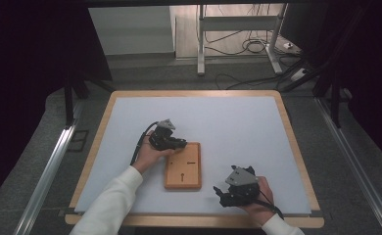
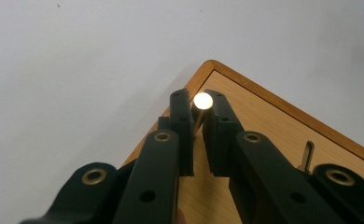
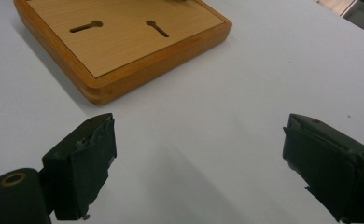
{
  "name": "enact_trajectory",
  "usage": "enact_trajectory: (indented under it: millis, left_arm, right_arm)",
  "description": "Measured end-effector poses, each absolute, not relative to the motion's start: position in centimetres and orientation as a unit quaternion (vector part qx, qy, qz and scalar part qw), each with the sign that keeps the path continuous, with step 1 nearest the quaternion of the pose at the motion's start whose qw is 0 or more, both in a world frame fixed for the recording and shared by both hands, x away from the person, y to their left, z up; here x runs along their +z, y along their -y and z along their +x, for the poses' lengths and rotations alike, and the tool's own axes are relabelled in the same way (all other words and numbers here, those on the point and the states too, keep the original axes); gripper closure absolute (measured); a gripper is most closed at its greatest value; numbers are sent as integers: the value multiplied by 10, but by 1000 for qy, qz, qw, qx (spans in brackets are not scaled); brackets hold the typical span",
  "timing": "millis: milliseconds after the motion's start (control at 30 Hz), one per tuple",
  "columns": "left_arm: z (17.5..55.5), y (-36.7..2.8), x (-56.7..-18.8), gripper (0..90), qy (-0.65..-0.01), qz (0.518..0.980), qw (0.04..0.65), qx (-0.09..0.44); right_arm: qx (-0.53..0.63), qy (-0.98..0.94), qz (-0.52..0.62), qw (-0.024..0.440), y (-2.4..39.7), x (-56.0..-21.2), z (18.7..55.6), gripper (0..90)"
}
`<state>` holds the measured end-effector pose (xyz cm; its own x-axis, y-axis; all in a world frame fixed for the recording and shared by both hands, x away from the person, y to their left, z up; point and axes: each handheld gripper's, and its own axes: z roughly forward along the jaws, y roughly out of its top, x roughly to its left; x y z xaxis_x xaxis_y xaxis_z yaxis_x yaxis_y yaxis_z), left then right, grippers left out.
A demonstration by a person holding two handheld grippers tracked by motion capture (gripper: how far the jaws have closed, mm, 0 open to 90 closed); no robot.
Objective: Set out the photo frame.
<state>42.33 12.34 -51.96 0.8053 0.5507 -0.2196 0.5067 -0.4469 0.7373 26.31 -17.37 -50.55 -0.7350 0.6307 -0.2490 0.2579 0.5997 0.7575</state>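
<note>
A pale grey tabletop (image 1: 238, 122) with a wooden rim stands in a dim room, cables trailing on the floor beyond it. At the left, the left gripper (image 1: 172, 142) leans over the far left corner of a wooden board (image 1: 183, 166), which lies flat near the middle of the tabletop. In the left gripper view its jaws stand narrow, pinched on a small metal peg (image 2: 202, 101) with a bright round head, just above that corner. The board has two keyhole slots (image 3: 157, 28), and a second peg (image 2: 306, 156) stands in it farther along (partly hidden by the jaw). At the right, the right gripper (image 1: 228, 197) rests near the tabletop's near edge, apart from the board, its jaws wide and empty. The step in hand looks like placing the peg; next it likely must be lined up with a slot's round end and lowered straight in.
</note>
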Motion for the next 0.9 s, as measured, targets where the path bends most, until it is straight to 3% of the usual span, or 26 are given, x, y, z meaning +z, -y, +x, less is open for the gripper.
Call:
enact_trajectory:
  millis: [633, 900]
  left_arm:
    - [438, -127, -517, 833, -320, 851, 415, -23]
    - [441, -128, -517, 831, -324, 849, 417, -33]
  right_arm:
    - [327, -888, 176, 273, 103, -517, 266, 74]
    - [308, -887, 164, 303, 84, -523, 270, 73]
